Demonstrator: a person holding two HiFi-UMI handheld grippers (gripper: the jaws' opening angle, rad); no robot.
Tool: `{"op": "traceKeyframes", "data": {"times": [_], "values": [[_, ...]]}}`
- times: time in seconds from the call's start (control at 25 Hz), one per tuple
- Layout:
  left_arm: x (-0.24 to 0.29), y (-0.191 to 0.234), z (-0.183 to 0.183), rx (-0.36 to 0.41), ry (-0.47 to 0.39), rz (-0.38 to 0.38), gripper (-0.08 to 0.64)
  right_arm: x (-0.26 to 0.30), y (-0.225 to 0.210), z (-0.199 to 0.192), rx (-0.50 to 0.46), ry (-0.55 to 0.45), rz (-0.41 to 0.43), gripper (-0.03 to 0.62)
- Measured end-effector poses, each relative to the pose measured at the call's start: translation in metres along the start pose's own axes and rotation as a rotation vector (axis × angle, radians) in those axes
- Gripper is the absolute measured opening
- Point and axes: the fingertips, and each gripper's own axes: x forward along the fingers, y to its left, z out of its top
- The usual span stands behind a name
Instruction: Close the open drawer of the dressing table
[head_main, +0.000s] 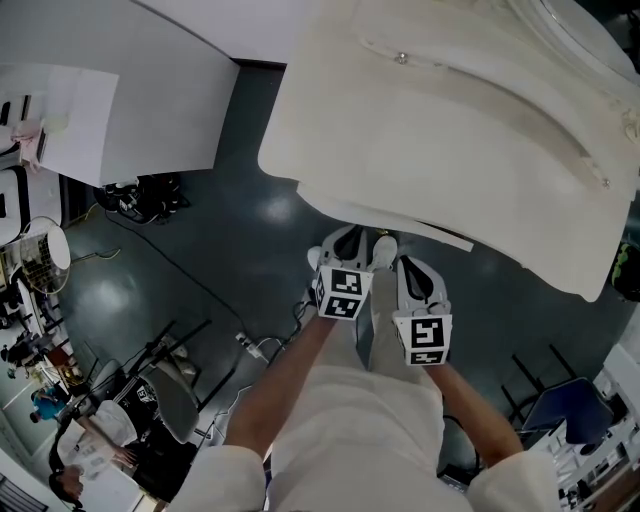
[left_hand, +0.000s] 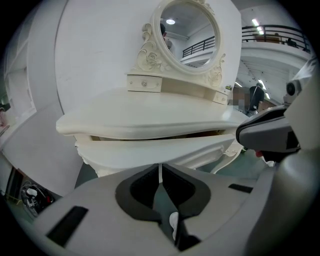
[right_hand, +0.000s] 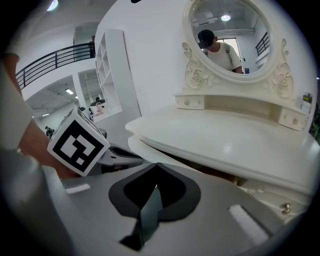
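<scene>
The white dressing table (head_main: 470, 130) fills the upper right of the head view, and its oval mirror (left_hand: 187, 32) shows in both gripper views. Under the tabletop the wide drawer (left_hand: 160, 147) stands out a little, with a dark gap above its front (right_hand: 165, 155). My left gripper (head_main: 350, 240) and right gripper (head_main: 405, 265) sit side by side just in front of that drawer front (head_main: 440, 236). Each is shut with nothing between its jaws. The left jaw tips (left_hand: 160, 170) lie close against the drawer front; I cannot tell if they touch.
Dark floor (head_main: 240, 250) lies left of the table, crossed by cables (head_main: 170, 265). A white panel (head_main: 150, 100) stands at the upper left. Stands, chairs and a seated person (head_main: 90, 440) crowd the lower left. Two small drawers (right_hand: 190, 102) flank the mirror base.
</scene>
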Motion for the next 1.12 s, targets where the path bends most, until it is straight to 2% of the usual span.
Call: {"op": "traceKeyframes", "data": {"times": [0.24, 1.12], "values": [[0.005, 0.0, 0.001, -0.032, -0.003, -0.04, 0.021, 0.002, -0.003, 0.0, 0.006, 0.003, -0.003, -0.002], [0.027, 0.003, 0.022, -0.016, -0.022, -0.048, 0.021, 0.01, -0.016, 0.006, 0.023, -0.006, -0.03, -0.002]]}}
